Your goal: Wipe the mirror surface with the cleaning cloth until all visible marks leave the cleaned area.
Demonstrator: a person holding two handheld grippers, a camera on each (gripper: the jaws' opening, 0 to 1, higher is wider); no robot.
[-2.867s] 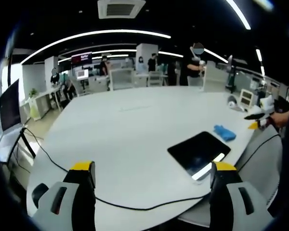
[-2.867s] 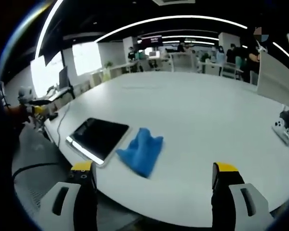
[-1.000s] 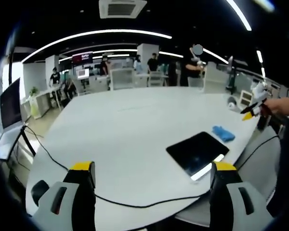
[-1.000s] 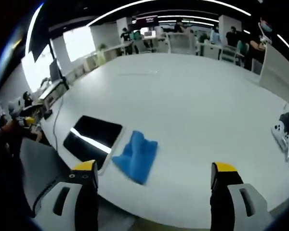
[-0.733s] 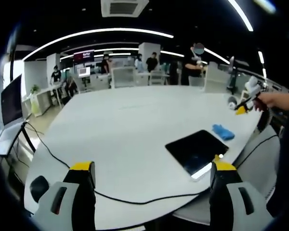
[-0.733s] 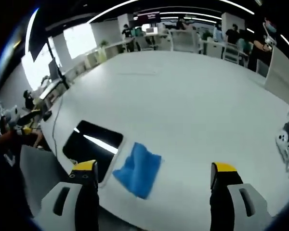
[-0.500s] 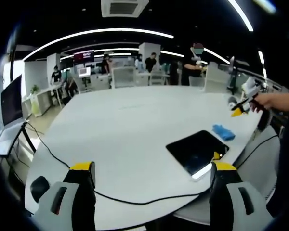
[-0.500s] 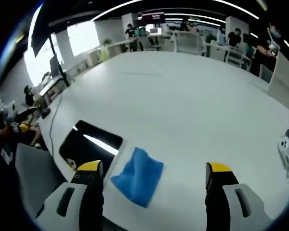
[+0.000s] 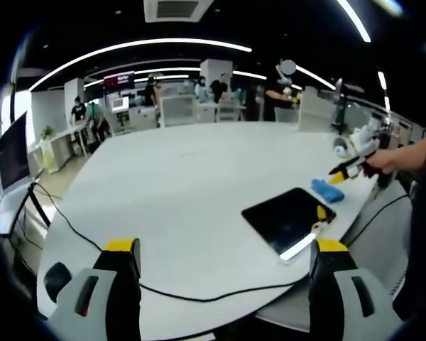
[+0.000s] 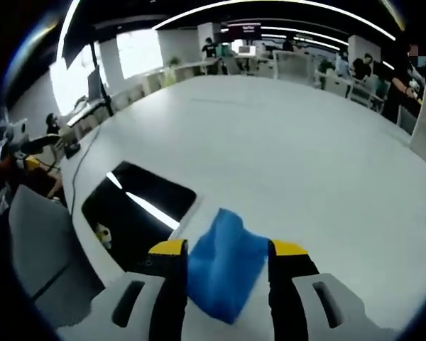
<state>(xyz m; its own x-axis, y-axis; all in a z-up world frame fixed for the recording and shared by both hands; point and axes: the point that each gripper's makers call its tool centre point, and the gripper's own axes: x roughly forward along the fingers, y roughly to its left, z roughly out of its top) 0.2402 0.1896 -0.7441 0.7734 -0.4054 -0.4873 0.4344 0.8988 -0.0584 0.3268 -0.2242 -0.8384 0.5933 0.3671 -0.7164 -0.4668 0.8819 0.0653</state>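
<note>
While the right gripper [image 10: 223, 250] hangs low over the near edge of the white table [image 10: 319, 149], its two yellow-tipped jaws stand one on each side of the blue cleaning cloth [image 10: 224, 264], narrowed around it; whether the pads actually press the fabric cannot be told, since the lower folds lie hidden between the jaws. The cloth lies crumpled on the table just beside the mirror [image 10: 131, 213], a dark rectangular panel with a pale rim that lies flat near the same table edge and reflects bright ceiling strips. In the left gripper view, the left gripper [image 9: 224, 249] hovers well apart from the mirror [image 9: 282, 216], its jaws spread wide with nothing between them. From there the cloth [image 9: 327, 191] sits just beyond the mirror's far corner, and a hand [image 9: 382, 160] holds the right gripper [image 9: 343, 172] down at the cloth. A black cable [image 9: 170, 292] trails across the table's near side, well apart from the mirror. People stand by desks beyond the table.
</note>
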